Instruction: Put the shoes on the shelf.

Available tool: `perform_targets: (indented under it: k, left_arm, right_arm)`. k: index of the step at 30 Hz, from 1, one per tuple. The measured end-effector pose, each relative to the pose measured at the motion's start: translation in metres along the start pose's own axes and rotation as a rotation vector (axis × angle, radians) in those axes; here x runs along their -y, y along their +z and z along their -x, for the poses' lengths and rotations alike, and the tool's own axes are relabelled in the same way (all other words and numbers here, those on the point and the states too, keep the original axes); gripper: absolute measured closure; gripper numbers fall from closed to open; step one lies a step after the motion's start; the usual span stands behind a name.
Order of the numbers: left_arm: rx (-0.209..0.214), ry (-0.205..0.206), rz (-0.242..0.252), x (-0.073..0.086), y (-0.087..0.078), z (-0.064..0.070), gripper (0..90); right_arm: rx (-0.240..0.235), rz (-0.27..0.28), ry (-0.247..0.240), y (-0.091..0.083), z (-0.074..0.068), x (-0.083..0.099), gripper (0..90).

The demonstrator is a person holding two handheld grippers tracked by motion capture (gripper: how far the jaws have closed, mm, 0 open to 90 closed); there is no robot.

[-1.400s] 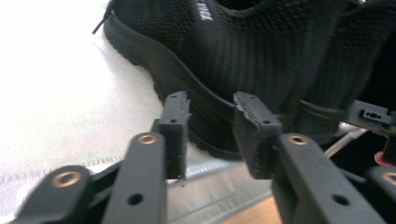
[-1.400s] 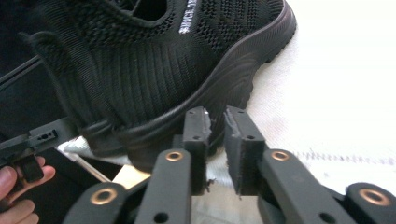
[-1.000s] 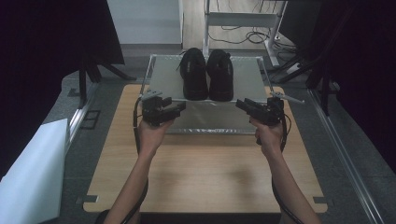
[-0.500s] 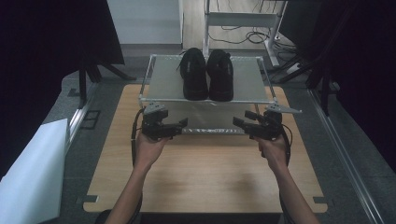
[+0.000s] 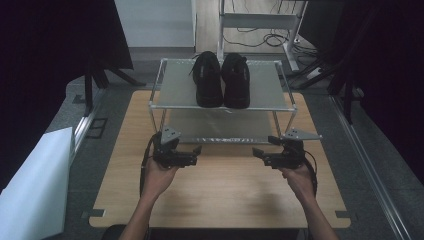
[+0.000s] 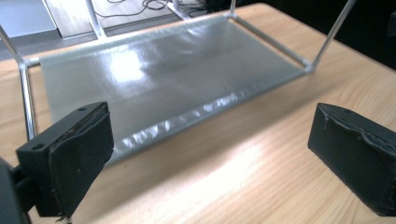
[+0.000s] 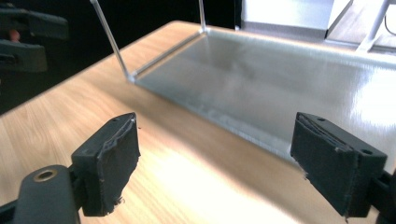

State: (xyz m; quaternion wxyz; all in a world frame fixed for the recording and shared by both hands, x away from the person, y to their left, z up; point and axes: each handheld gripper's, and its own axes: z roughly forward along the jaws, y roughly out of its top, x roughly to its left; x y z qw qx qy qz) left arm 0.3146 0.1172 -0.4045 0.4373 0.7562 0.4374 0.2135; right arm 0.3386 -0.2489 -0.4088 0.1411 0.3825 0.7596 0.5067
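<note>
A pair of black shoes (image 5: 222,80) stands side by side on the top shelf of a small metal rack (image 5: 175,90) at the far end of the wooden table (image 5: 225,195). My left gripper (image 5: 196,154) is held low in front of the rack's left side, open and empty, jaws pointing right. My right gripper (image 5: 256,155) mirrors it in front of the right side, open and empty, jaws pointing left. In the left gripper view the lower shelf (image 6: 163,79) lies past the wide-apart pads (image 6: 70,154). The right gripper view has the same lower shelf (image 7: 280,79) beyond its pads (image 7: 116,161).
A white board (image 5: 35,185) leans at the table's left. Dark curtains and stand legs flank the table; a metal frame with cables (image 5: 260,30) stands on the floor behind the rack. Bare wood lies between the two hands.
Both grippers have pulled back from the rack's front edge toward the person and lowered nearer the tabletop. The shoes have not moved.
</note>
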Motion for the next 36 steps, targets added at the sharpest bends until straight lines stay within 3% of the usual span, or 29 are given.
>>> perform_targets:
  k: [10, 16, 20, 24, 29, 33, 36]
  left_arm:
    - [0.011, -0.049, -0.056, 0.045, 0.014, -0.002, 0.0]
    - [0.037, -0.003, -0.094, 0.065, 0.022, 0.006, 1.3]
    - [0.071, 0.022, -0.107, 0.077, 0.029, 0.012, 1.4]
    - [0.119, 0.011, -0.134, 0.088, 0.036, 0.016, 1.6]
    - [0.097, 0.065, -0.208, 0.097, 0.046, 0.024, 2.1]
    - [0.089, 0.089, -0.248, 0.101, 0.052, 0.028, 2.2]
    - [0.086, 0.107, -0.269, 0.102, 0.056, 0.031, 2.2]
  right_arm:
    - [0.015, -0.056, 0.032, 0.006, 0.007, 0.042, 13.4]
    - [0.004, -0.124, 0.012, 0.018, 0.0, 0.061, 11.2]
    - [0.006, -0.178, -0.032, 0.029, -0.006, 0.073, 7.9]
    - [0.007, -0.223, -0.076, 0.037, -0.009, 0.083, 3.8]
    - [0.021, -0.282, -0.144, 0.046, -0.012, 0.095, 2.4]
    - [0.013, -0.326, -0.153, 0.051, -0.012, 0.101, 1.4]
    - [0.018, -0.323, -0.159, 0.053, -0.013, 0.103, 0.1]
